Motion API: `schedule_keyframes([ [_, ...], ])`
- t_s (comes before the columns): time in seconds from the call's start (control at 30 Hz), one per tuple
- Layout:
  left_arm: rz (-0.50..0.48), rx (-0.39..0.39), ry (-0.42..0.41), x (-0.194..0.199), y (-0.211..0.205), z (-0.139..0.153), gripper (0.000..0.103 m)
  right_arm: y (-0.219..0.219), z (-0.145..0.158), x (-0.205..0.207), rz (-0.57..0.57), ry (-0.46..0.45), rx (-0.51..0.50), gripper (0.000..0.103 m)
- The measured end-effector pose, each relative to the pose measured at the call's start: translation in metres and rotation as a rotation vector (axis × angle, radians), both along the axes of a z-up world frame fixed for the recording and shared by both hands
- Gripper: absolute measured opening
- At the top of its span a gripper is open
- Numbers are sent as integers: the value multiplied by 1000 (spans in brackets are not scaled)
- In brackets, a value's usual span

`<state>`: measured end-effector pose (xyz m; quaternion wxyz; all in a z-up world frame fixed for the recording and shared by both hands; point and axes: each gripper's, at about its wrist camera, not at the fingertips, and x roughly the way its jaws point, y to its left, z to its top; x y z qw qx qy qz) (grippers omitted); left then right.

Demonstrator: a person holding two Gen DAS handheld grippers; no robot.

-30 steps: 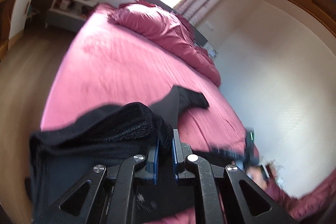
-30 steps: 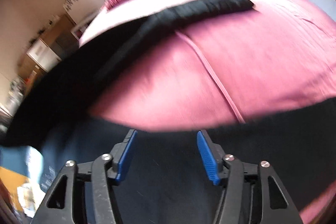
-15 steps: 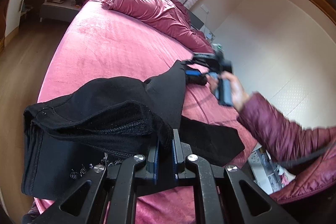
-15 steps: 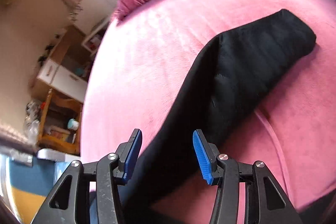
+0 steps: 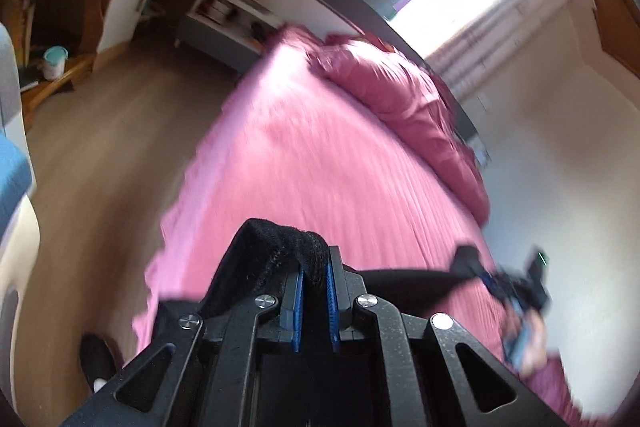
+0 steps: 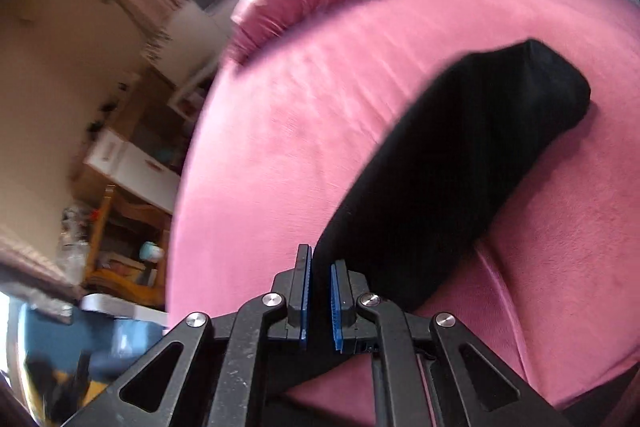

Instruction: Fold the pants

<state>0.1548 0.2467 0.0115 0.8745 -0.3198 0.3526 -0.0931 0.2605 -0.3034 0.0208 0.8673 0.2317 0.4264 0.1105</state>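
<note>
Black pants (image 6: 460, 163) stretched across the pink bed (image 6: 280, 131), below the rumpled duvet (image 5: 400, 99). Left gripper (image 5: 314, 279) clamped on the thick waistband, lifted off the bed. Right gripper (image 6: 320, 279) closing its jaws on a leg's edge, cloth between pads.

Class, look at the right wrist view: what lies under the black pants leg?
Pink bed cover shows all around the black pants leg. The patch directly beneath is covered, so anything else under there cannot be seen.
</note>
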Motion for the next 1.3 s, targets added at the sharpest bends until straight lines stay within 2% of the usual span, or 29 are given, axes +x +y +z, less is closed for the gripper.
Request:
schedule_keyframes([
  [0.1, 28, 39, -23, 21, 4, 13, 10, -2, 20, -46, 42, -67, 12, 9],
  [0.23, 17, 37, -42, 14, 4, 12, 10, -3, 21, -115, 99, -101, 4, 9],
  [0.4, 14, 5, 43, -31, 7, -24, 10, 1, -32, -190, 146, 2, -4, 9],
  [0.5, 33, -33, 103, -60, 10, -51, 11, 2, -70, -215, 135, 82, 15, 8],
  [0.6, 65, -88, 166, -93, 13, -81, 11, 7, -105, -227, 130, 152, -4, 8],
  [0.67, 90, -112, 221, -110, 15, -99, 21, 8, -122, -231, 122, 186, -15, 8],
  [0.73, 117, -180, 269, -126, 17, -114, 28, 7, -136, -230, 112, 204, -25, 8],
  [0.8, 149, -243, 298, -141, 19, -124, 32, 7, -145, -230, 104, 213, -25, 8],
  [0.9, 187, -322, 287, -156, 26, -130, 39, 8, -153, -229, 101, 216, -31, 8],
  [1.03, 218, -386, 330, -150, 32, -139, 42, 7, -158, -224, 92, 228, -30, 8],
  [1.13, 251, -398, 360, -139, 34, -147, 39, 8, -158, -225, 83, 227, -22, 8],
  [1.2, 257, -395, 347, -133, 35, -145, 23, 5, -150, -233, 81, 211, -28, 8],
  [1.23, 250, -365, 340, -131, 34, -140, 12, 5, -145, -234, 80, 201, -23, 7],
  [1.3, 228, -321, 321, -130, 32, -127, 9, 2, -130, -239, 89, 167, -5, 7],
])
